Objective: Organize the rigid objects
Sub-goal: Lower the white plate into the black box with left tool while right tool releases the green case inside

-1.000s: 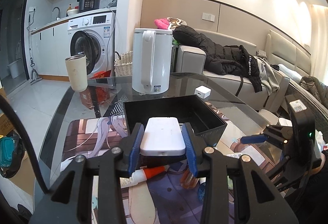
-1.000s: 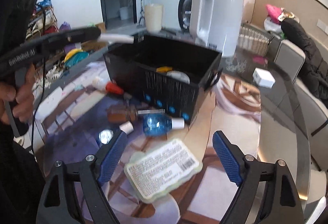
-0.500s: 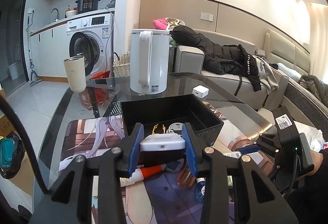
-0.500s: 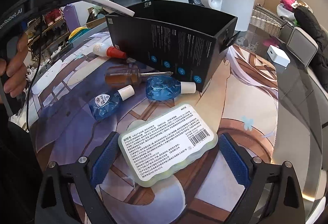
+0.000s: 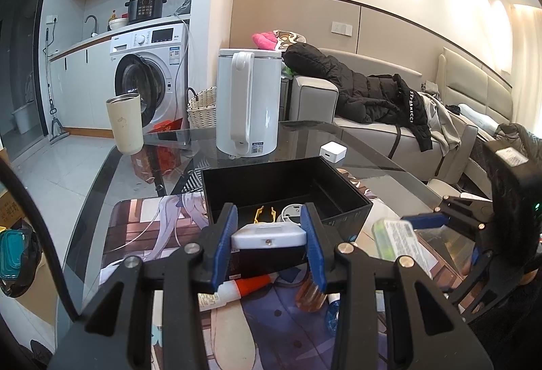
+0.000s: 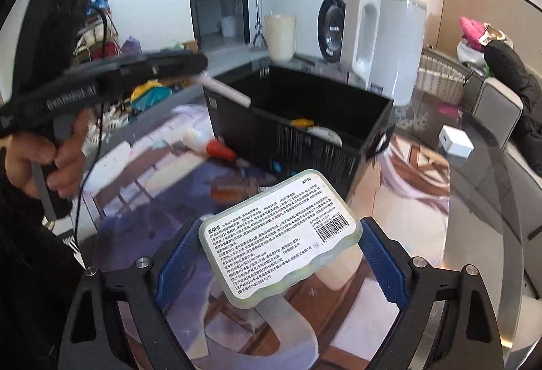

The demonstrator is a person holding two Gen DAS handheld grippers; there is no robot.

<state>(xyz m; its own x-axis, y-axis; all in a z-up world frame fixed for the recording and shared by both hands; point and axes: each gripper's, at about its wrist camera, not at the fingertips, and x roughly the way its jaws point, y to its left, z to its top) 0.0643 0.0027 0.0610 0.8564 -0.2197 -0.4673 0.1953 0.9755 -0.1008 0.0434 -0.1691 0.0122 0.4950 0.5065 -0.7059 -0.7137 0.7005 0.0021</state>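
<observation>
While the black box [image 5: 284, 180] sat on the printed mat [image 6: 399, 187], my left gripper [image 5: 269, 243] clamped a white case [image 5: 267, 236] at its near wall; my right gripper [image 6: 271, 256], jaws wide, held the labelled pale-green pack [image 6: 281, 234] lifted.

White kettle [image 5: 249, 104], cream tumbler [image 5: 124, 123] and small white charger [image 5: 333, 151] on the glass table [image 5: 369, 149].
</observation>
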